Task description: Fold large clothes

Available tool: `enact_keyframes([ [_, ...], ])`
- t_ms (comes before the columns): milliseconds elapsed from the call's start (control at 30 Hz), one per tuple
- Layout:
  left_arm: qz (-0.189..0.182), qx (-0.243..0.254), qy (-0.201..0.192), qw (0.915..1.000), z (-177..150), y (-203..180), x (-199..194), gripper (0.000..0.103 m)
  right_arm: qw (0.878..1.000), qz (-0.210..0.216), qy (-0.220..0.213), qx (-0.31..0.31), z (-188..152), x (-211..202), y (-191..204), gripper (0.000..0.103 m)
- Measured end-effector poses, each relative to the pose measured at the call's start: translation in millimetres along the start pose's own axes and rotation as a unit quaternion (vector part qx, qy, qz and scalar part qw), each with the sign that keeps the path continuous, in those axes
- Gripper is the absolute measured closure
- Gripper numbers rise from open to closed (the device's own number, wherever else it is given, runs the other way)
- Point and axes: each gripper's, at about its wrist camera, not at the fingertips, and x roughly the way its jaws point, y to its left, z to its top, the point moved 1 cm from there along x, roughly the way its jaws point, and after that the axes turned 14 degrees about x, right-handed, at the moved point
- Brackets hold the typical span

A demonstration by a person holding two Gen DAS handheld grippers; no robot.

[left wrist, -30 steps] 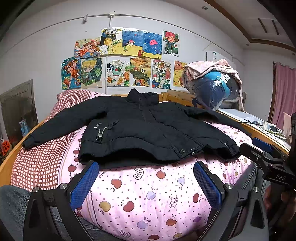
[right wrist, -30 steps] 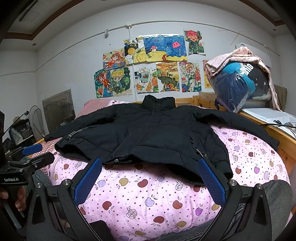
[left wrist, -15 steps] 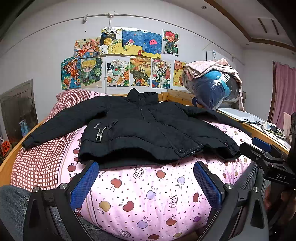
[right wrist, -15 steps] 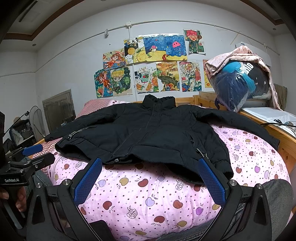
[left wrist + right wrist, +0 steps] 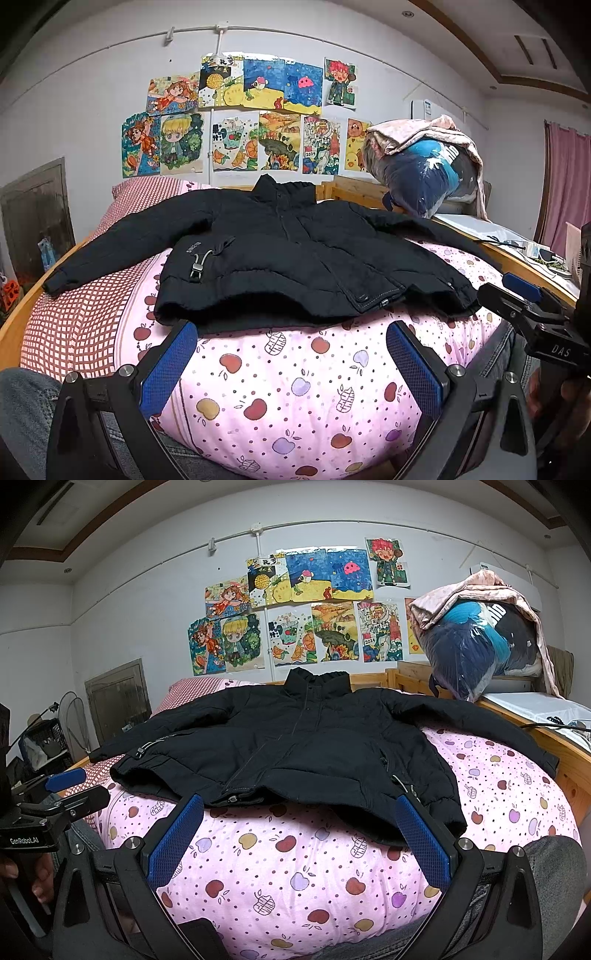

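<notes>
Nothing has moved: both tongs, left [image 5: 291, 363] and right [image 5: 299, 840], stay spread and empty over the near edge of the quilt [image 5: 295, 398], soft pink cotton printed with apples. On it a puffy black jacket [image 5: 280, 254] lies flat, sleeves outstretched.

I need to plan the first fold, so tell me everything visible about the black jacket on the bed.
The black jacket is a padded, matte, quilted-looking coat lying front up and unfolded on the pink apple-print quilt. Its stand-up collar points toward the wall and both sleeves are spread out sideways, one reaching the red checked bedding. The front is closed, with toggles near the hem. The hem faces the left gripper and right gripper; both are open and touch nothing.
</notes>
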Motion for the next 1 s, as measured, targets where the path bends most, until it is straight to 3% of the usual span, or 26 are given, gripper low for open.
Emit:
enact_keyframes([
  [367,0.014,0.001,0.053,0.9985,8.9,6.9,22.5,0.0,0.999,-0.024,0.022,0.013,-13.6,22.4,-5.3,0.001],
  [633,0.025,0.025,0.063,0.9974,48.7,22.7,48.8,0.0,0.998,-0.059,0.022,0.014,33.8,40.5,-10.6,0.001],
  [1000,-0.004,0.029,0.076,0.9967,110.7,36.5,105.7,0.0,0.991,-0.124,0.031,-0.023,104.3,82.3,-16.6,0.001],
])
